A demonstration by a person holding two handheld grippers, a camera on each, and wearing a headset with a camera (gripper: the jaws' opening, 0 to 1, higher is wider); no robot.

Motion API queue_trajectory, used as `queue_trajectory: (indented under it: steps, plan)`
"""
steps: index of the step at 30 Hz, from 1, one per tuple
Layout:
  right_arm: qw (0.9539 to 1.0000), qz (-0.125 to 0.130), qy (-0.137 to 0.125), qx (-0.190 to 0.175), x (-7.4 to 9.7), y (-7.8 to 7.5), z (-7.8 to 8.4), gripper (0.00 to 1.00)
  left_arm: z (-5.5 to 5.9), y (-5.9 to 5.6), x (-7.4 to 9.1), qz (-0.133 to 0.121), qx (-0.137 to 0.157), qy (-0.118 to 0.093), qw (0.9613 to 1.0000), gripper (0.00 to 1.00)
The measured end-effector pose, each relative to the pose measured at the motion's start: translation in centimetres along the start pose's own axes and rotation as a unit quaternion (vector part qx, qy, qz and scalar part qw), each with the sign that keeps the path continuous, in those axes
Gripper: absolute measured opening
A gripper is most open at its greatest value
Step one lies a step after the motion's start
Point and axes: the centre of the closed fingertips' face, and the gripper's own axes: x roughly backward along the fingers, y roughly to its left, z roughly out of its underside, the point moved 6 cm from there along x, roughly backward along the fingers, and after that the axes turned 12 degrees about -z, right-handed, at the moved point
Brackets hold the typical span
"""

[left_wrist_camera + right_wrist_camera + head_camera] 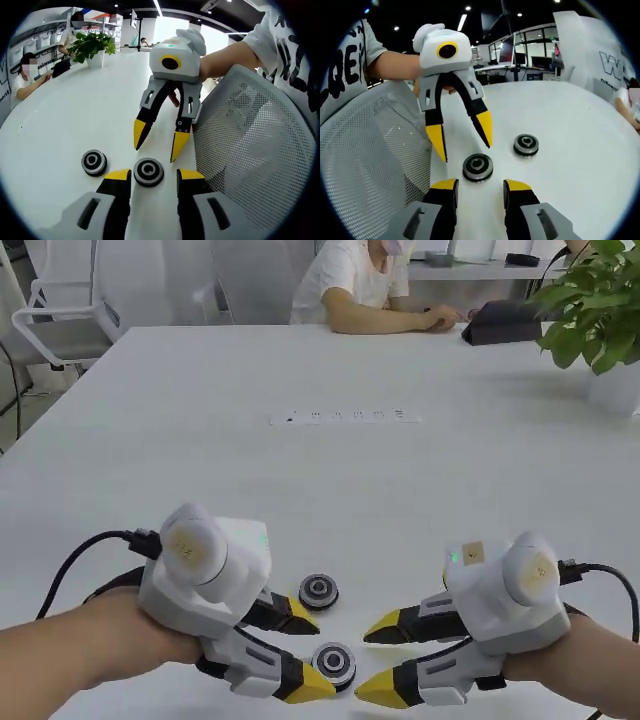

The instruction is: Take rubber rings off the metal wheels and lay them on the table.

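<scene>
Black rubber rings sit on both metal wheels. The near wheel (333, 662) lies flat on the white table (300, 480), between the parted jaw tips of the left gripper (465, 152); contact cannot be told. The far wheel (318, 590) lies just beside it, on the side away from the person holding the grippers. The right gripper (361, 665) points at the near wheel from the opposite side, jaws spread, grasping nothing. The left gripper's jaws are likewise released. A mesh chair back (250, 150) stands close behind the grippers. Mid-table lies a strip of small items (345, 417), too small to identify. At the far end are a seated person (360, 290), a dark case (500, 322) and a potted plant (595, 300).
</scene>
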Motion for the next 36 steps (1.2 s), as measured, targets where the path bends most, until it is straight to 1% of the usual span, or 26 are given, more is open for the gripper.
queue_trajectory:
  steps: [5,7,13,17,19,22,26,30,32,35,36]
  plan:
    - [1.0000,-0.006,-0.002,-0.002,-0.1,0.2,0.0,0.32,0.2,-0.2,-0.5,0.003,-0.003,0.005,1.0000,0.28]
    - [1.0000,-0.006,-0.001,-0.003,-0.1,0.2,0.0,0.32,0.2,-0.2,-0.5,0.002,-0.002,0.003,1.0000,0.25]
    - [0.9999,-0.009,-0.002,-0.005,-0.2,0.3,0.1,0.31,0.0,-0.1,-0.8,-0.002,0.007,0.000,1.0000,0.22]
    - [0.9999,-0.009,-0.001,-0.005,-0.3,0.3,0.2,0.32,0.1,-0.5,-1.1,-0.001,-0.001,0.003,1.0000,0.18]
    - [0.9999,-0.009,0.000,-0.005,-0.3,0.3,0.2,0.32,0.3,-0.5,-1.3,-0.006,-0.003,0.010,0.9999,0.17]
    - [0.9999,-0.010,-0.001,-0.005,-0.2,0.3,0.1,0.32,0.3,-0.2,-1.4,-0.014,0.005,0.005,0.9999,0.15]
    - [0.9999,-0.009,-0.001,-0.004,-0.3,0.3,0.0,0.31,0.3,0.0,-1.4,-0.024,-0.001,0.001,0.9997,0.11]
    - [1.0000,-0.008,-0.003,-0.002,-0.2,0.3,-0.1,0.30,0.3,0.2,-1.4,-0.033,0.001,0.001,0.9994,0.08]
    - [1.0000,-0.009,-0.002,-0.003,-0.2,0.3,-0.1,0.31,0.4,0.1,-1.4,-0.037,-0.004,-0.003,0.9993,0.08]
    - [0.9999,-0.011,0.001,-0.003,-0.3,0.3,0.0,0.31,0.4,-0.1,-1.4,-0.044,-0.038,-0.008,0.9982,0.07]
    - [0.9999,-0.011,0.001,-0.003,-0.3,0.3,-0.1,0.31,0.4,-0.2,-1.4,-0.044,-0.033,-0.007,0.9985,0.07]
